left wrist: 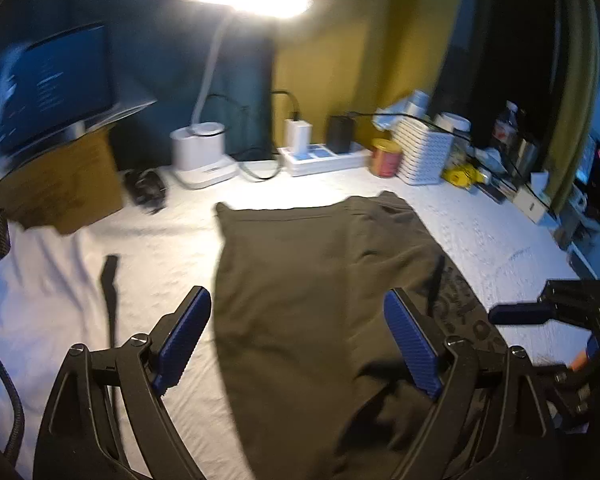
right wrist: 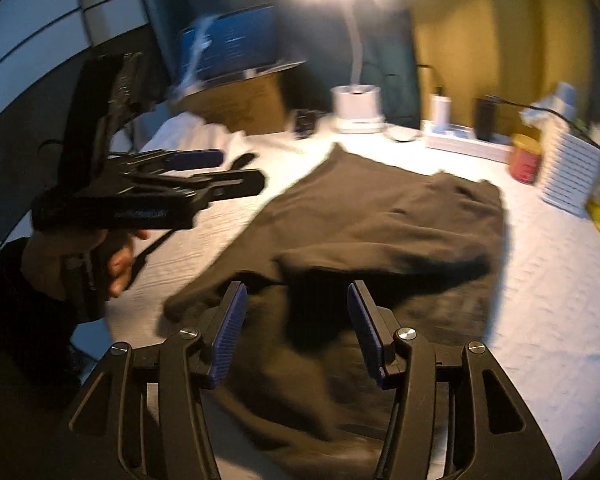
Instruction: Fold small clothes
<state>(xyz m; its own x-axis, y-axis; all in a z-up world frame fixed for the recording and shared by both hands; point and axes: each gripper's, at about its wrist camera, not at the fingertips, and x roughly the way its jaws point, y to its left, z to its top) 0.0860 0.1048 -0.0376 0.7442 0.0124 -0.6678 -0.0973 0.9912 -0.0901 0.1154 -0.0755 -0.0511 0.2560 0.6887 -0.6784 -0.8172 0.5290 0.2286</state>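
The table [left wrist: 480,232], under a white cover, carries a dark garment [left wrist: 320,280] spread flat across its middle, and this is the piece to be folded. The garment's long axis runs from the near edge away toward the lamp [left wrist: 204,148] and the row of clutter at the back; its far hem lies straight across, while the near part is rumpled, with one layer already lapped over another in the right wrist view.

Both claws hang above the near end of the cloth, pointing down and forward along that axis. The left claw [left wrist: 300,344] stands wide and released, nothing between its blue pads; the garment's left edge passes just inside its left finger, so the cloth lies ahead and slightly to its right. The right claw [right wrist: 296,332] is also released, its jaws apart and clear of the cloth, with the rumpled fold directly ahead of it.

The right claw looks the nearer to the lapped fold, the left to the garment's free left edge. A thin dark strap [left wrist: 110,292] lies apart on the cover to the left.
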